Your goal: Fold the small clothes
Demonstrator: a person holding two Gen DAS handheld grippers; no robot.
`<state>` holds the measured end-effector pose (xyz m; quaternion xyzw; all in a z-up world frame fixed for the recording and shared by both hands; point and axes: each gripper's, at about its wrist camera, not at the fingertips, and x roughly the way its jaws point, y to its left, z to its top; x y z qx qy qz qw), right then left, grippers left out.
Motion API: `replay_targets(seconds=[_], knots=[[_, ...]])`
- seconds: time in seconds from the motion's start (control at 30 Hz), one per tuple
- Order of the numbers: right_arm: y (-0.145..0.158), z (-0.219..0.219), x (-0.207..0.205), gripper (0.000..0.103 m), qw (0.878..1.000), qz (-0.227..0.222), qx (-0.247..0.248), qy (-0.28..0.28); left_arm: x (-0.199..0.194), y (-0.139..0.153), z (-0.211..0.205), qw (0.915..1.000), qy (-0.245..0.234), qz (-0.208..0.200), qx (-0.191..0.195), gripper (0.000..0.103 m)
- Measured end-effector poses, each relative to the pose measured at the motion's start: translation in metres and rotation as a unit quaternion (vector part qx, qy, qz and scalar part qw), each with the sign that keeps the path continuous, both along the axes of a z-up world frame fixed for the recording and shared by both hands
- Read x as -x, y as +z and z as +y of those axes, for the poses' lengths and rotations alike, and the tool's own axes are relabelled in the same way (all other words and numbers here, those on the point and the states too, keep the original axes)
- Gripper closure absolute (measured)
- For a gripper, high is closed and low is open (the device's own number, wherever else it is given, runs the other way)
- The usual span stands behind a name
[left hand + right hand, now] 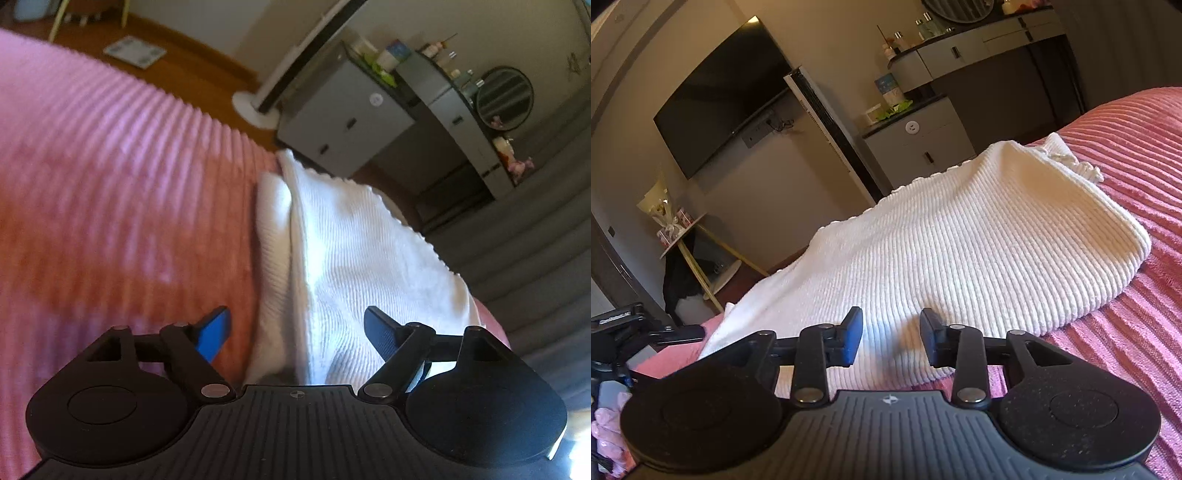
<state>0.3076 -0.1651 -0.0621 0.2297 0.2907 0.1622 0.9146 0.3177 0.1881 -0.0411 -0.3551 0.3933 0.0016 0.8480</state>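
Note:
A white ribbed knit garment point(351, 251) lies folded over on the pink ribbed bedspread point(110, 184), close to the bed's edge. My left gripper point(299, 332) hovers over its near end with the jaws wide open; one blue-padded finger is over the bedspread, the other over the cloth, and nothing is pinched. In the right wrist view the same garment point(960, 251) spreads out ahead, bulging at its far right fold. My right gripper point(892, 338) sits low over its near hem, jaws partly open, with cloth showing in the gap and the pads clear of it.
Beyond the bed's edge stand a grey cabinet point(919, 144), a white tower fan point(827, 129), a dressing table with a round mirror point(504, 98) and a wall television point(720, 99). A small round side table point(683, 236) stands at the left. A bathroom scale point(135, 50) lies on the wooden floor.

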Motion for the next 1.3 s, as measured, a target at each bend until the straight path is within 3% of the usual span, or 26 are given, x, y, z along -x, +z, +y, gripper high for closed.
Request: replay_targets(seconds=[0.13,0.2,0.3,0.43,0.57,0.8,0.9,0.97,1.1,1.3], knots=[[0.004,0.005,0.000,0.069,1.000,-0.015,0.002,0.014,-0.017,-0.015,-0.009,0.9994,-0.005,0.010,0.032,0.025],[0.006,0.010,0.001,0.071,0.999,-0.027,0.007,0.026,-0.024,-0.018,-0.015,0.9996,-0.008,0.015,0.020,0.029],[0.008,0.024,0.002,0.082,0.997,-0.040,0.023,0.058,-0.033,-0.019,-0.016,0.9997,-0.009,0.021,0.006,0.041],[0.005,0.041,0.001,0.084,0.994,-0.030,0.081,0.072,-0.037,-0.024,-0.007,0.9993,0.007,0.026,0.026,0.054],[-0.001,0.038,-0.002,0.089,0.994,-0.012,0.086,0.069,-0.039,-0.028,0.001,0.9985,0.015,0.027,0.045,0.067],[-0.009,0.044,0.000,0.089,0.991,-0.013,0.109,0.070,-0.041,-0.023,0.000,0.9986,0.026,0.032,0.034,0.067],[-0.012,0.041,0.001,0.089,0.993,-0.012,0.096,0.070,-0.041,-0.019,-0.001,0.9985,0.028,0.033,0.033,0.073],[-0.012,0.034,0.001,0.089,0.995,-0.009,0.073,0.067,-0.038,-0.008,-0.006,0.9992,0.024,0.025,0.018,0.076],[-0.005,0.005,-0.001,0.089,0.998,0.015,-0.033,0.044,-0.036,0.035,-0.033,0.9978,-0.014,-0.013,-0.063,0.077],[0.003,-0.038,0.003,0.085,0.997,-0.003,-0.065,-0.046,-0.041,0.094,-0.102,0.9838,-0.090,-0.076,-0.135,0.077]])
